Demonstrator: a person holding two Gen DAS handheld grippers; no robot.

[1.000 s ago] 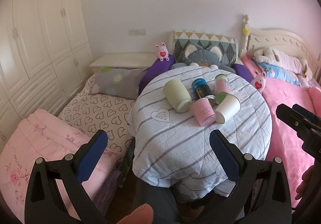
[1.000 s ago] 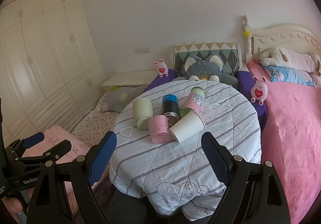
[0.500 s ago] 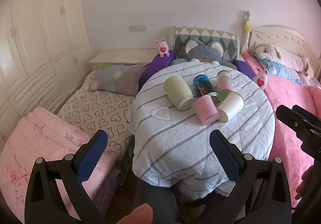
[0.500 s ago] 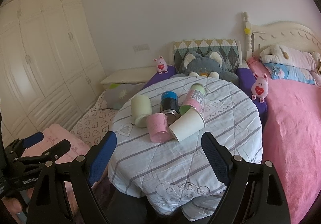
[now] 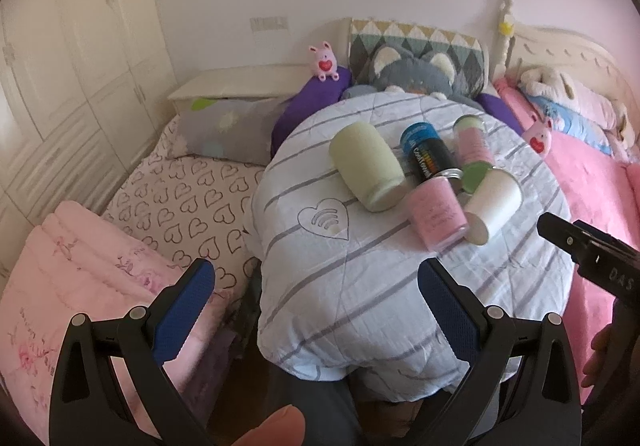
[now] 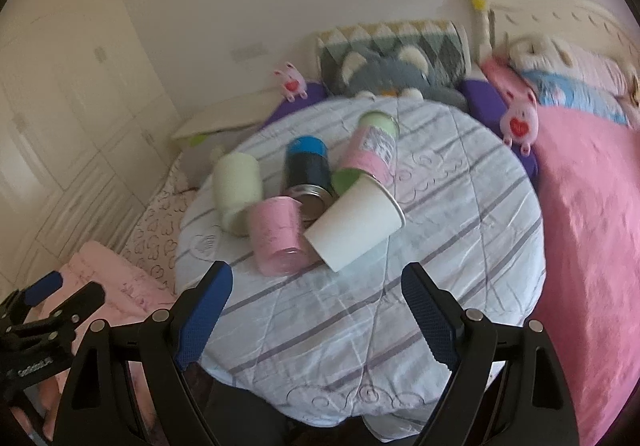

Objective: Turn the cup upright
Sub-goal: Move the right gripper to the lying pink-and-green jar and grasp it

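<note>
Several cups lie on their sides in a cluster on a round table [image 5: 360, 286] [image 6: 360, 326] with a striped white cloth: a pale green cup [image 5: 366, 166] [image 6: 236, 190], a pink cup [image 5: 436, 214] [image 6: 276, 238], a white paper cup [image 5: 492, 206] [image 6: 356, 226], a black and blue can [image 5: 426, 154] [image 6: 306, 170] and a pink and green cup [image 5: 472, 146] [image 6: 370, 150]. My left gripper [image 5: 316, 302] is open and empty, short of the table's near edge. My right gripper [image 6: 316, 306] is open and empty, over the table's near part, in front of the pink and white cups.
A pink bed [image 6: 592, 226] runs along the right. A mattress with heart print [image 5: 188, 198] and a pink quilt [image 5: 72, 266] lie at the left. Plush toys and pillows [image 5: 416, 70] sit behind the table. White wardrobes [image 5: 60, 66] line the left wall.
Both grippers have moved forward toward the table; the cups look larger. The right wrist view is blurred from motion. No cup has moved.
</note>
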